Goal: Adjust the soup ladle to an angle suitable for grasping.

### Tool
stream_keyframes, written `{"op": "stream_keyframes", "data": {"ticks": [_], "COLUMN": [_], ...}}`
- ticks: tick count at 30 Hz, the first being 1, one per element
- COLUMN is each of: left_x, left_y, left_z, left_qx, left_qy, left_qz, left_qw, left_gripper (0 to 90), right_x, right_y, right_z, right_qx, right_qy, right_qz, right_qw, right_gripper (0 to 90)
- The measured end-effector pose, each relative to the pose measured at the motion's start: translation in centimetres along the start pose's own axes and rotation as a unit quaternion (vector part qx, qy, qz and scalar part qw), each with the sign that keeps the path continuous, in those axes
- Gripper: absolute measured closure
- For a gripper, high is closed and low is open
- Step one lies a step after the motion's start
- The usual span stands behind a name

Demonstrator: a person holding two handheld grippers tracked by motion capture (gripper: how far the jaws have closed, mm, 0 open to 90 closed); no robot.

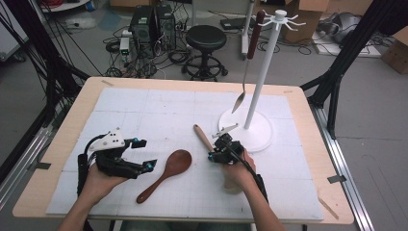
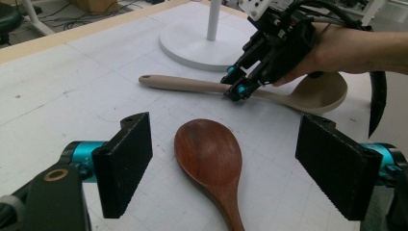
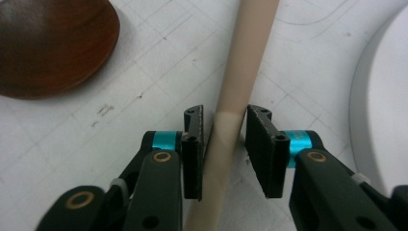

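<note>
Cables, computer towers and a black stool (image 1: 206, 39) are crowding the floor beyond the far edge of a wooden desk (image 1: 308, 125) covered by a white gridded mat (image 1: 163, 115). Near the desk's far right corner a white hanging stand (image 1: 262, 72) is standing on its round base, with one dark-handled metal spoon (image 1: 248, 62) already hanging from a hook at its top. Two utensils are lying flat on the mat toward the near edge: a dark brown wooden spoon (image 2: 211, 159) at the centre and a pale wooden spoon (image 2: 202, 86) just to its right, its handle pointing toward the stand's base.

The right gripper (image 1: 217, 155) is straddling the pale spoon's handle; in the right gripper view the jaws are standing narrowly apart on either side of the handle (image 3: 235, 120), with a thin gap visible at each pad, so a firm grip is not yet being made. The left gripper (image 1: 144, 154) is hovering near the desk's near left, jaws wide apart and holding nothing, with the dark spoon's bowl lying between and beyond them.

Judged progress: one utensil is hanging; the pale spoon is being taken up, and lifting, hanging and the dark spoon are remaining.
</note>
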State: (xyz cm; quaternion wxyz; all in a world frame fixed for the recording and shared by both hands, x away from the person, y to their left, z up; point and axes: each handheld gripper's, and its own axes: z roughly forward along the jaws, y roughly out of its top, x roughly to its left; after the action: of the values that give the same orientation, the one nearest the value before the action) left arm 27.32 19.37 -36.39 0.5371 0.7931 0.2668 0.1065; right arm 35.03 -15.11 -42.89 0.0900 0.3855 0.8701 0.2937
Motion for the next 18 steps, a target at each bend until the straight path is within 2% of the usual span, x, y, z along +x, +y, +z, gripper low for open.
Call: {"op": "stream_keyframes", "data": {"ticks": [4,8,12,16,18], "left_x": [0.1,0.1,0.1,0.1,0.1], "left_y": [0.0,0.0,0.0,-0.1,-0.1], "left_z": [0.0,0.0,0.0,0.1,0.1], "left_qx": [0.002,0.002,0.002,0.003,0.002], "left_qy": [0.001,0.002,0.003,0.002,0.002], "left_qz": [-0.002,-0.001,-0.001,0.0,-0.001], "left_qw": [1.0,1.0,1.0,1.0,1.0], "left_gripper": [21.0,21.0,21.0,21.0,21.0], "right_x": [-0.1,0.7,1.1,1.6,1.8], "right_y": [0.0,0.1,0.1,0.2,0.1], "right_z": [-0.1,-0.1,-0.5,-0.9,-1.1], "right_qx": [-0.004,-0.007,-0.014,-0.023,-0.025], "right_qy": [0.011,0.028,0.044,0.047,0.051], "right_qz": [-0.001,-0.03,-0.034,-0.063,-0.065], "right_qw": [0.9999,0.9991,0.9984,0.9966,0.9963], "right_gripper": [72.4,73.4,75.6,77.0,77.0]}}
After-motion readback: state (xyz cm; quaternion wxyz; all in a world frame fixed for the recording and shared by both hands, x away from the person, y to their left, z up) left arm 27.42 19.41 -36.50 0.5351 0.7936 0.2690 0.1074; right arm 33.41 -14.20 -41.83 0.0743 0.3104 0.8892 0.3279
